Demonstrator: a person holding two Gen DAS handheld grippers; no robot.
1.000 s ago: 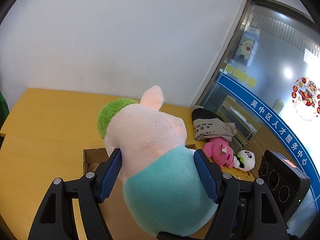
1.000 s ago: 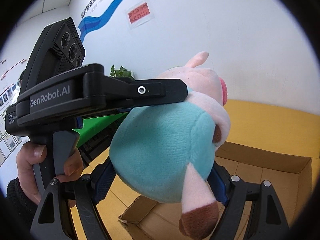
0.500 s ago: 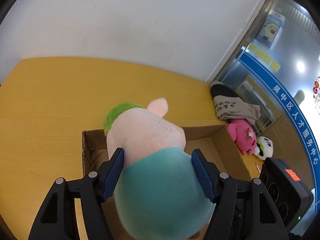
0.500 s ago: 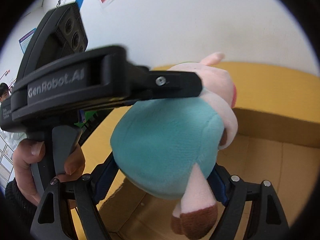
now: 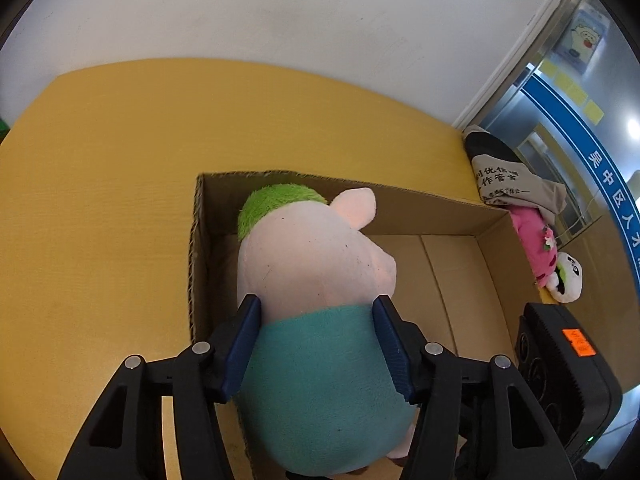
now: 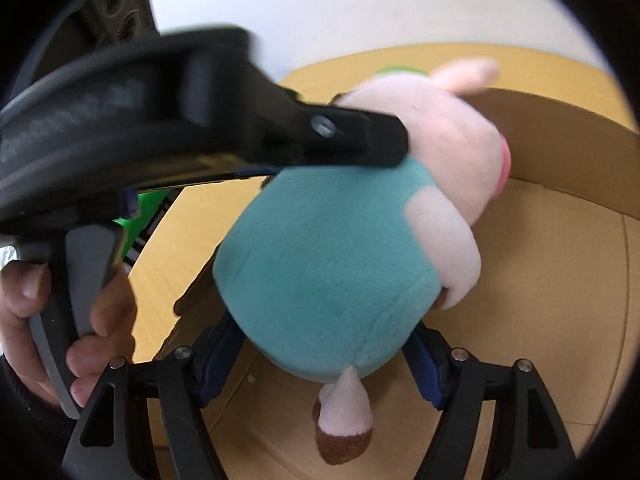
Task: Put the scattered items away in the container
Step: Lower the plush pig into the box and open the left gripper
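Table [image 5: 120, 200]: yellow wooden top against a white wall; it carries the box and the loose items.
Cardboard box [image 5: 460, 216]: open-topped, standing on the table; floor bare where visible.
Pig plush [image 5: 316, 264]: pink head, green tuft, teal body; held over the box's left end, head inside the walls. In the right wrist view [image 6: 332, 256] its brown-tipped foot hangs over the box floor.
Left gripper [image 5: 316, 344]: blue pads pressed on both flanks of the plush at the waist; jaws closing, about half spread.
Right gripper [image 6: 320, 360]: pads gripping the teal body from below; jaws closing, fairly wide, partly hidden by the plush.
Hand [image 6: 60, 312]: wrapped round the left gripper's handle, seen from the right wrist.
Folded cloth [image 5: 508, 180]: printed, beyond the box's right wall.
Pink plush [image 5: 536, 236]: just beside the cloth.
Panda plush [image 5: 568, 284]: touching the pink plush.
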